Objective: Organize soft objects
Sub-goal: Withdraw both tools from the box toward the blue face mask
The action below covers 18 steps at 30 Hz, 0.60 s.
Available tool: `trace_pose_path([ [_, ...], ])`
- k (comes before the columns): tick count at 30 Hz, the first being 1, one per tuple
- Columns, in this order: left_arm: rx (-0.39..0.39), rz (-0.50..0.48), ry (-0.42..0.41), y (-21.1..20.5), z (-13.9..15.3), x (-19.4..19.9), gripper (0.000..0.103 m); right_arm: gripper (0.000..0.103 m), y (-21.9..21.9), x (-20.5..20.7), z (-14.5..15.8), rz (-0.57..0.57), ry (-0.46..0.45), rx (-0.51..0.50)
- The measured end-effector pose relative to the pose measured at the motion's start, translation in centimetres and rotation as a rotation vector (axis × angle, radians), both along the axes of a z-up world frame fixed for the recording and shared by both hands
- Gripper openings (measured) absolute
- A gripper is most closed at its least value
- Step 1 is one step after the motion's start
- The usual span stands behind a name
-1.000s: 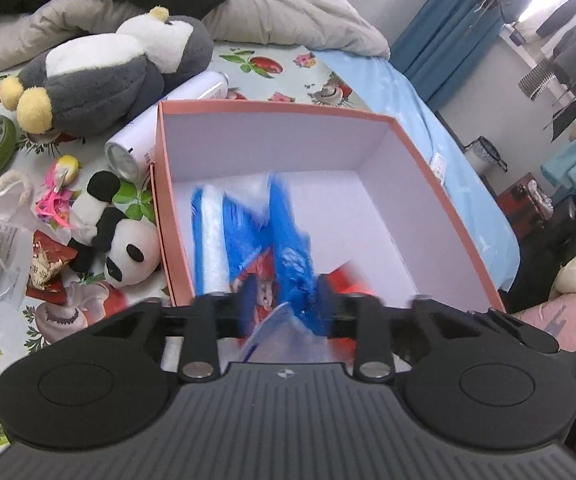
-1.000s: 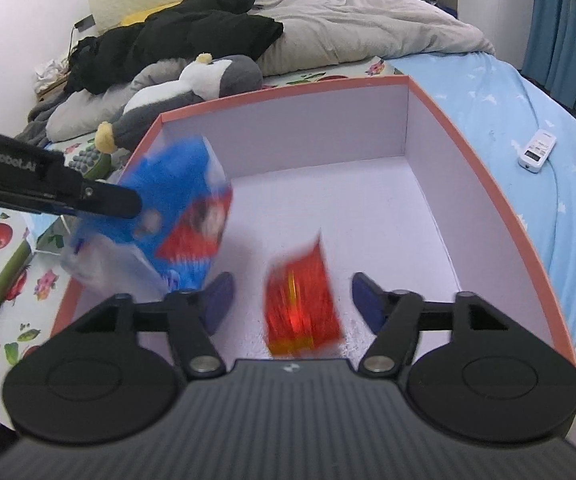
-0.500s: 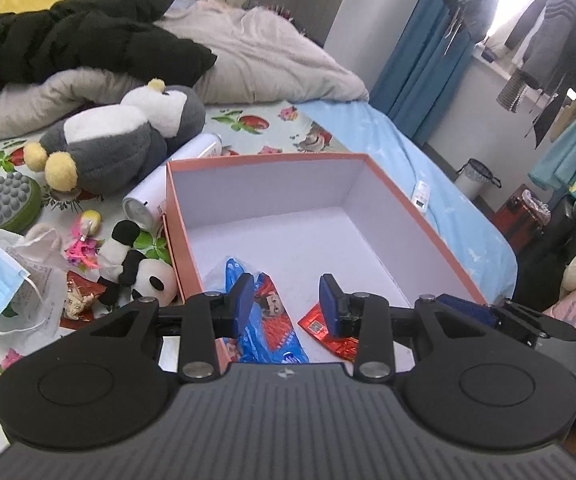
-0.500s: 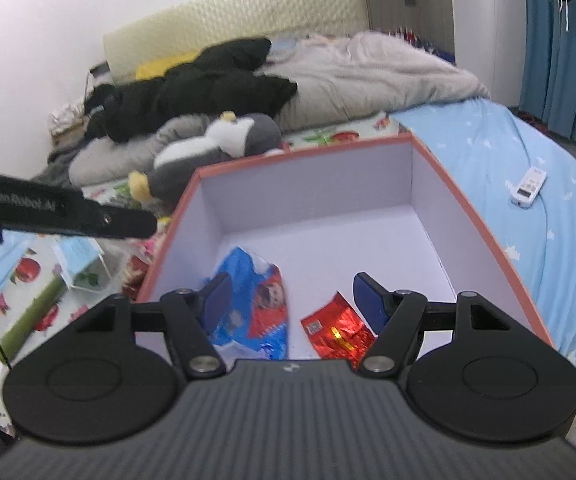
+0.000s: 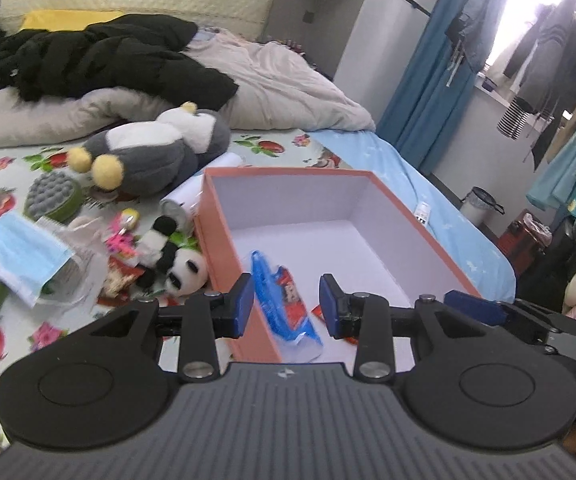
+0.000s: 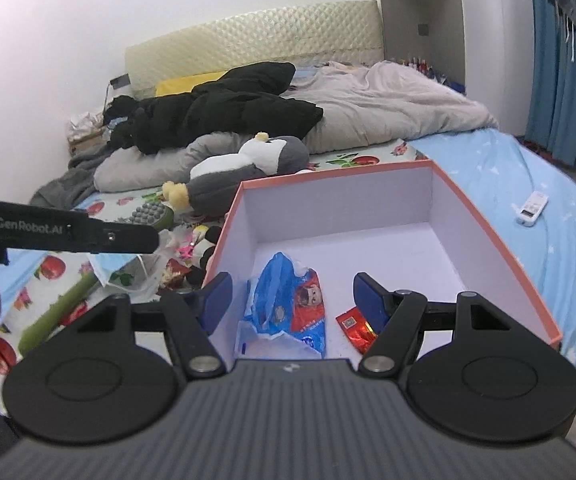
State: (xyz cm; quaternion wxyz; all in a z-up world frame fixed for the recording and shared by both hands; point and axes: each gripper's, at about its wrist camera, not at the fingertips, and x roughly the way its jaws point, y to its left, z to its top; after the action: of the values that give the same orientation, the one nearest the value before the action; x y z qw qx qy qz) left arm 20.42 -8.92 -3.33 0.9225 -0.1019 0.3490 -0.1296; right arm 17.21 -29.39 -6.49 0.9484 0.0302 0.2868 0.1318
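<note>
An orange box (image 5: 224, 240) (image 6: 500, 240) with a pale lining stands on the bed. On its floor near the front lie a blue snack bag (image 5: 284, 300) (image 6: 288, 304) and a small red packet (image 6: 358, 326). My left gripper (image 5: 287, 306) hovers open above the box's near left corner, nothing between its fingers. My right gripper (image 6: 292, 298) stands open above the box's front, well clear of the bags. To the left of the box lie a small panda plush (image 5: 176, 260) and a grey penguin plush (image 5: 156, 152) (image 6: 244, 172).
Left of the box the floral sheet holds a blue face mask (image 5: 20, 256), a grey-green massage brush (image 5: 50, 196), a white cylinder (image 5: 192, 196), wrappers and a green tube (image 6: 60, 304). A black jacket (image 6: 216, 116) and beige duvet lie behind. A white remote (image 6: 532, 208) lies on the blue sheet at right.
Both grippers let go of the bags, which dropped onto the box floor, then drew back and rose. The views now show more of the bed and room.
</note>
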Motion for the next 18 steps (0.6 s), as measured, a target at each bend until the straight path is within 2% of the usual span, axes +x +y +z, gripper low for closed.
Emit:
trace_pose_path([
  [9, 0.015, 0.059, 0.021, 2.4, -1.2, -4.2, 0.041, 0.069, 2.3, -2.5, -0.8, 0.057, 0.034, 0.040],
  [18, -0.012, 0.114, 0.023, 5.0, -1.6, -6.9, 0.041, 0.069, 4.1, -4.8, -1.1, 0.065, 0.039, 0.047],
])
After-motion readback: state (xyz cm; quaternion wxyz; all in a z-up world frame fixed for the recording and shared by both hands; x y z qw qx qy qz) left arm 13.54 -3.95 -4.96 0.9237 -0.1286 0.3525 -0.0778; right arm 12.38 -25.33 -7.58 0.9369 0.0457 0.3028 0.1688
